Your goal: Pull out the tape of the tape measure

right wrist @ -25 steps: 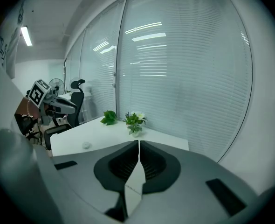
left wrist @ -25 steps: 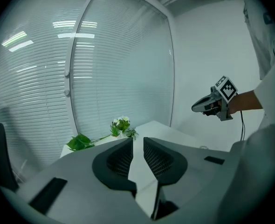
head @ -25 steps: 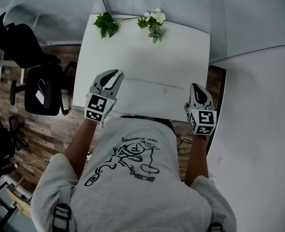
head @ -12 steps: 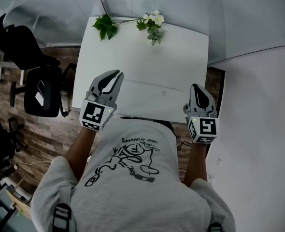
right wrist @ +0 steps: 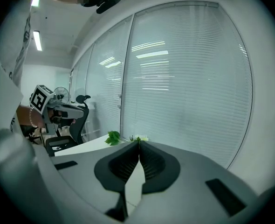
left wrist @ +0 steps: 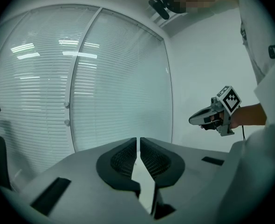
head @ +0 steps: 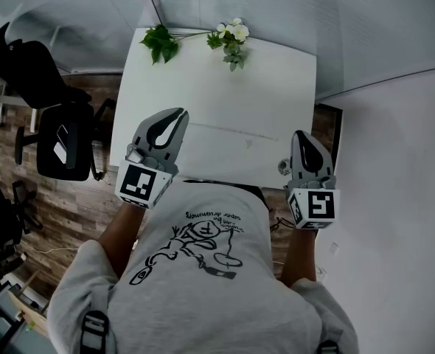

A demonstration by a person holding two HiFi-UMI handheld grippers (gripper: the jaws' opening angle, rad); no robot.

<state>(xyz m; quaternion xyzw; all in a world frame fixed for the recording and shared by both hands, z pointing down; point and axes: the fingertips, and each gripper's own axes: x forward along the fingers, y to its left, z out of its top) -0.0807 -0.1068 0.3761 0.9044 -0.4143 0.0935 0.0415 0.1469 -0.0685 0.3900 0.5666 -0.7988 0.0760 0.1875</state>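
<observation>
No tape measure shows in any view. My left gripper [head: 181,113] hangs over the near left part of the white table [head: 225,87]. Its jaws have just been closing and now stand shut with nothing between them, as the left gripper view [left wrist: 137,139] also shows. My right gripper [head: 298,133] is over the table's near right corner, also shut and empty [right wrist: 138,141]. Both point away from the person's body towards the window blinds. Each gripper appears in the other's view: the right one [left wrist: 207,118] and the left one [right wrist: 58,107].
A sprig of white flowers [head: 232,37] and a green leaf [head: 161,40] lie at the table's far edge. A black office chair [head: 55,124] stands on the wooden floor to the left. Window blinds [left wrist: 81,78] close off the far side, a white wall [head: 394,161] the right.
Both grippers have risen towards the head camera and look larger. The left gripper's jaws have drawn together. The table's contents have not moved.
</observation>
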